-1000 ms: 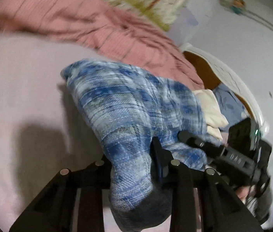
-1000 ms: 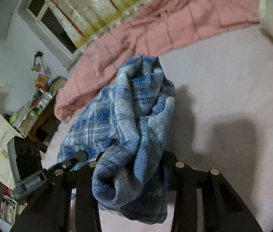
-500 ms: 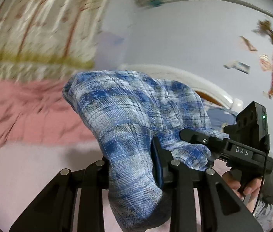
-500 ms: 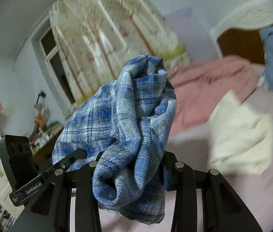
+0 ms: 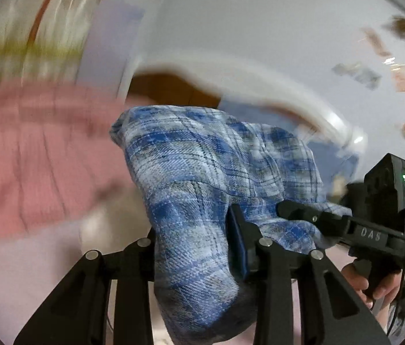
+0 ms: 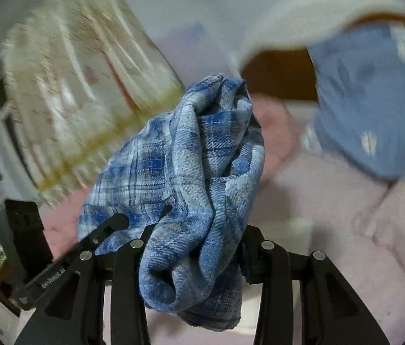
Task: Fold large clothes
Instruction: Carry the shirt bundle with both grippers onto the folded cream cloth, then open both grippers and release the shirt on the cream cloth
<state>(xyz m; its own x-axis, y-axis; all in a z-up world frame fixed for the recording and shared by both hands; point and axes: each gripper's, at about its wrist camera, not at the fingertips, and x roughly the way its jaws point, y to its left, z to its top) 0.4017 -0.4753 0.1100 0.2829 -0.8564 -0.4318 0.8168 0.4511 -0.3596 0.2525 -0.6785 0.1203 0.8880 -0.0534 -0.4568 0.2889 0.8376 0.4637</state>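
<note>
Left gripper (image 5: 195,247) angled slightly downward, jaws just eased wider yet clamping blue plaid shirt (image 5: 202,178), right gripper (image 6: 195,256) beside it gripping the same bunched, creased flannel, raised off the pink bedsheet (image 6: 331,215)

Two close wrist views along the jaws, sharing the plaid shirt (image 5: 202,178).

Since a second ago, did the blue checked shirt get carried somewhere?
Yes. The blue checked shirt, bunched in both grippers, has swung away from the pink blanket toward the headboard and blue pillow.
</note>
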